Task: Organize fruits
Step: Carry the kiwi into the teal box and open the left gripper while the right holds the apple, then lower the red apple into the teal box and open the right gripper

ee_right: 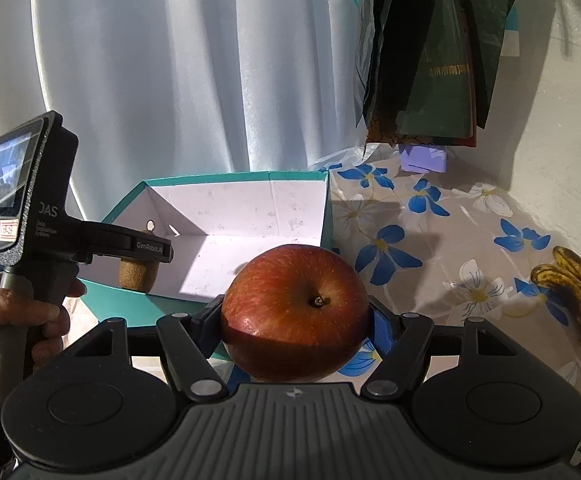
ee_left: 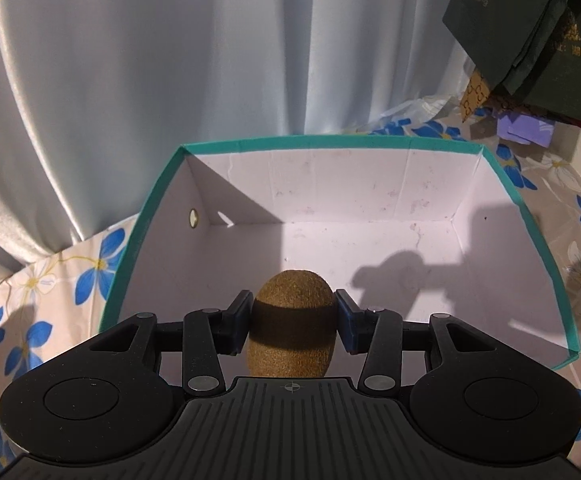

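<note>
My left gripper [ee_left: 292, 322] is shut on a brown fuzzy kiwi [ee_left: 292, 300] and holds it over the near edge of an open teal box [ee_left: 146, 216] with a white inside. In the right wrist view the same kiwi [ee_right: 138, 274] hangs under the left gripper [ee_right: 142, 254] at the left front rim of the teal box [ee_right: 328, 208]. A red apple [ee_right: 294, 312], stem side facing the camera, sits clamped in my right gripper [ee_right: 295, 326], which is in front of the box's near right corner.
A bunch of spotted bananas [ee_right: 574, 288] lies on the flowered tablecloth [ee_right: 430, 240] at the right. Dark green bags [ee_right: 430, 52] hang at the upper right over a purple packet [ee_right: 424, 158]. A pale curtain [ee_left: 170, 80] hangs behind the box. A person's hand [ee_right: 14, 316] holds the left gripper's handle.
</note>
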A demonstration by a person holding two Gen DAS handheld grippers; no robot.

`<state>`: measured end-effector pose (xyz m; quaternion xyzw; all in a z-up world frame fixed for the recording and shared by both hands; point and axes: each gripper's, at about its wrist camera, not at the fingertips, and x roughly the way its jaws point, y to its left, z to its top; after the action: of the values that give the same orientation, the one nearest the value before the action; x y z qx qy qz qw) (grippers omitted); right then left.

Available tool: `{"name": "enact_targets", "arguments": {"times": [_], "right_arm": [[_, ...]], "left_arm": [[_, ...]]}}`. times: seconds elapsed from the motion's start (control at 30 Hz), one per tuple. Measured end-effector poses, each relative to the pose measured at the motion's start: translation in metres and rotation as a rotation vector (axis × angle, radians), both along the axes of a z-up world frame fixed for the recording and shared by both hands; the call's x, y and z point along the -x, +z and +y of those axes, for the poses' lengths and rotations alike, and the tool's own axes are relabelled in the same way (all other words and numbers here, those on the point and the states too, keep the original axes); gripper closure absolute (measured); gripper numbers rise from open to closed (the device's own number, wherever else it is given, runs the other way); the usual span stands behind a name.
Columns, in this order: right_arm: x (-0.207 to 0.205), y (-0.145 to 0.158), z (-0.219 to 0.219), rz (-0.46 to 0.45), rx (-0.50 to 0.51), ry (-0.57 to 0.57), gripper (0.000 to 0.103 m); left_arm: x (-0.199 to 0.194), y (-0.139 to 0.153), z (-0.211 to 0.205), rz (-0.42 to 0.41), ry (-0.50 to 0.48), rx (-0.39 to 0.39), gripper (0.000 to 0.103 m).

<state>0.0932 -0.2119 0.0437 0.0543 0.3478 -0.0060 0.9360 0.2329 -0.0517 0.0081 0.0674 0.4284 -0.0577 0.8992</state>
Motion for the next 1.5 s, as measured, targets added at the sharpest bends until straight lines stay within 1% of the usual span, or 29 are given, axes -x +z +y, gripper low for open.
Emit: {"name": "enact_targets", "arguments": {"times": [0.13,0.5,0.7,0.8,0.9,0.97,1.0,1.03,1.1,1.2,1.27,1.4,1.5], "right_arm": [[-0.001,0.0,0.0,-0.004,-0.002,-0.003,0.032],[-0.012,0.0,0.003,-0.016,0.01,0.004,0.032],[-0.02,0.002,0.005,-0.026,0.015,0.006,0.032],[-0.022,0.003,0.006,-0.03,0.016,0.009,0.032],[-0.025,0.004,0.005,-0.032,0.016,0.011,0.032],[-0.026,0.004,0.005,-0.035,0.014,0.012,0.032],[-0.026,0.003,0.004,-0.035,0.014,0.011,0.032],[-0.027,0.004,0.004,-0.036,0.015,0.011,0.032],[-0.027,0.004,0.003,-0.039,0.015,0.01,0.032],[-0.028,0.004,0.001,-0.046,0.016,0.008,0.032],[-0.029,0.004,0.002,-0.052,0.019,0.01,0.032],[-0.034,0.003,0.003,-0.055,0.025,0.014,0.032],[-0.039,0.0,0.007,-0.057,0.028,0.027,0.032]], "left_arm": [[-0.008,-0.011,0.001,0.035,0.018,-0.022,0.055],[-0.019,-0.029,0.009,0.111,0.031,-0.053,0.055],[-0.024,-0.037,0.013,0.158,0.029,-0.045,0.055],[-0.021,-0.034,0.012,0.137,0.026,-0.051,0.048],[-0.018,-0.029,0.012,0.12,0.033,-0.048,0.033],[-0.011,-0.022,0.013,0.085,0.035,-0.041,0.02],[-0.007,-0.016,0.013,0.062,0.034,-0.038,0.016],[-0.003,-0.011,0.014,0.042,0.037,-0.039,0.008],[0.009,0.004,0.014,-0.007,0.048,-0.041,0.006],[0.031,0.024,0.019,-0.057,0.077,-0.049,0.004],[0.048,0.038,0.027,-0.096,0.109,-0.023,0.002],[0.071,0.055,0.044,-0.115,0.177,0.031,0.002],[0.082,0.055,0.053,-0.097,0.218,0.032,0.002]]}}
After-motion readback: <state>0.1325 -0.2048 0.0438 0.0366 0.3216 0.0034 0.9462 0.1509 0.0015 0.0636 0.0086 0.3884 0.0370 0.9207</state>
